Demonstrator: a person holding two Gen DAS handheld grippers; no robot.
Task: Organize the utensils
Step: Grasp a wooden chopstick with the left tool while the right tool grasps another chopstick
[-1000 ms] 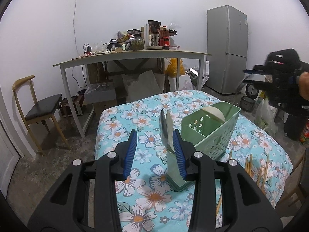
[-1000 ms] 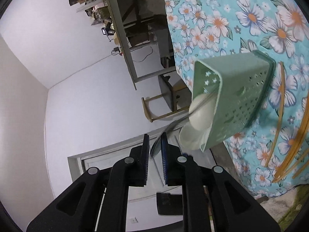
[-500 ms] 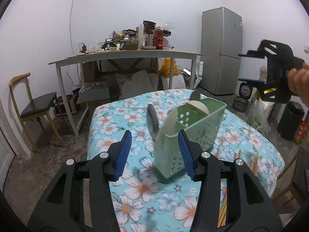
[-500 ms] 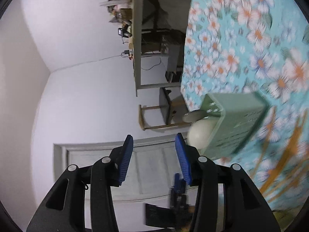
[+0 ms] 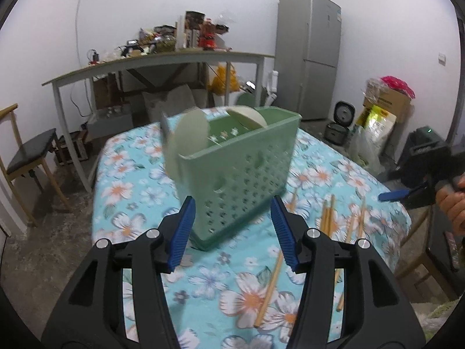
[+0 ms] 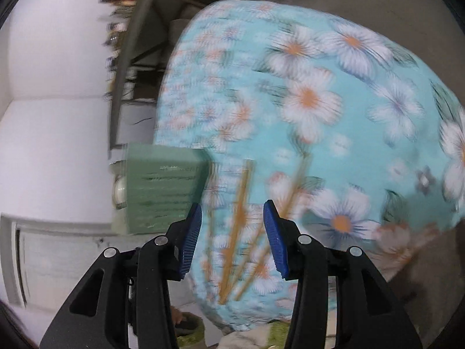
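Your left gripper [image 5: 231, 229] has just been opening; its jaws stand apart around the green utensil basket [image 5: 247, 174], not pressing it. The basket stands on the flowered tablecloth [image 5: 130, 192] with spoons [image 5: 190, 142] inside. Your right gripper [image 6: 232, 238] is open and empty above the wooden chopsticks [image 6: 238, 218] beside the basket.

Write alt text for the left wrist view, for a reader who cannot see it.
A green perforated utensil basket holding pale spoons stands on a floral tablecloth, just beyond the open left gripper, whose blue pads do not touch it. Wooden chopsticks lie loose to its right, where the right gripper enters at the edge.
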